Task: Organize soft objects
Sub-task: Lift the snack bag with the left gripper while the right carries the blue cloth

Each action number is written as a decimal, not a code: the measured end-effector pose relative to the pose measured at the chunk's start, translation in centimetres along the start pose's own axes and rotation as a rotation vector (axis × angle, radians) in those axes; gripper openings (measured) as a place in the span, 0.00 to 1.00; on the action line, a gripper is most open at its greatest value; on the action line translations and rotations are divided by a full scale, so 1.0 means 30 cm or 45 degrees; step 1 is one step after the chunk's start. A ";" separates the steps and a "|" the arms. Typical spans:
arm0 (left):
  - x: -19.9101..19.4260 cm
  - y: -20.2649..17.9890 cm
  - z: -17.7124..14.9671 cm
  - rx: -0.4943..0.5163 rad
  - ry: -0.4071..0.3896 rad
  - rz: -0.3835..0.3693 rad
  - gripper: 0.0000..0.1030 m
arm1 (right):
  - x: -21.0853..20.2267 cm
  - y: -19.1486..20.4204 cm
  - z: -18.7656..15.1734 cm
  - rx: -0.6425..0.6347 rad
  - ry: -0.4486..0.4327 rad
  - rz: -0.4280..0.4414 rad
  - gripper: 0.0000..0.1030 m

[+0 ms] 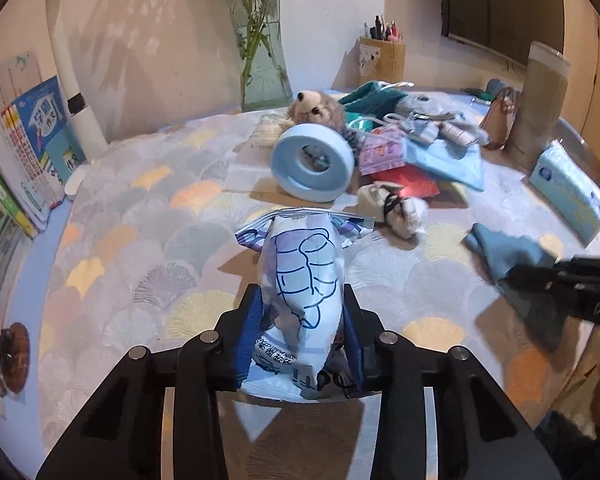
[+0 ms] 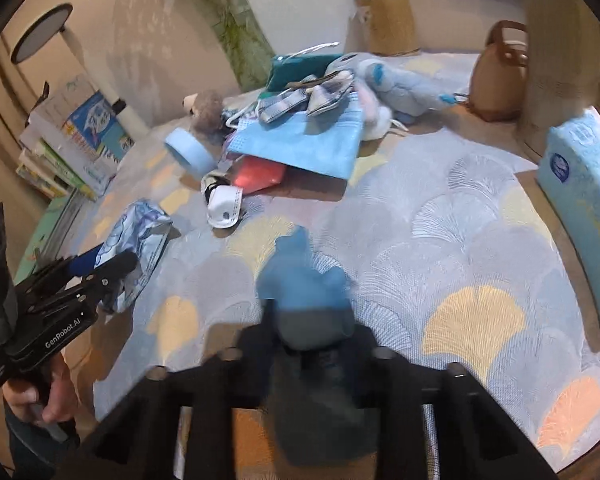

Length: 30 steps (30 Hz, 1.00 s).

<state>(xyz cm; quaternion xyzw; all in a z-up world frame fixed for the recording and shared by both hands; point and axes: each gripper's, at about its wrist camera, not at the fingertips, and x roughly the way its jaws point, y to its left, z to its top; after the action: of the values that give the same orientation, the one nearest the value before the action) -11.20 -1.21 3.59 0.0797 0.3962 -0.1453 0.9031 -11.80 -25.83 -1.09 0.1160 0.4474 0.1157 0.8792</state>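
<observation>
Both grippers loaded over the counter (image 2: 440, 208).
Left gripper (image 1: 302, 320): jaws pinch a tissue pack (image 1: 304, 276). Right gripper (image 2: 312, 340): jaws pinch a blue cloth (image 2: 304, 280), blurred, near the counter's front.

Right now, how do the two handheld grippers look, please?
The left gripper is matte black with blue finger pads, silver round bolts and white "GenRobot.AI" lettering on its side. The right gripper has the same black forked body; its picture is blurred, so finer details are unclear.

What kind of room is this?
Probably a home study desk: stacked schoolbooks, a woven pen holder full of pens and a tall glass vase of green stems stand round the patterned tablecloth.
</observation>
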 end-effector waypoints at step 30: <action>-0.365 -0.978 0.561 0.420 -0.373 -0.676 0.34 | -0.848 -0.573 0.158 0.393 -0.649 -0.233 0.09</action>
<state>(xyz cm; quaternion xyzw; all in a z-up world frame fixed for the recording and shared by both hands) -16.14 -31.11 22.16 0.0969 0.2404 -0.4473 0.8560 -20.82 -50.40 15.66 0.2326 0.2335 -0.0661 0.9418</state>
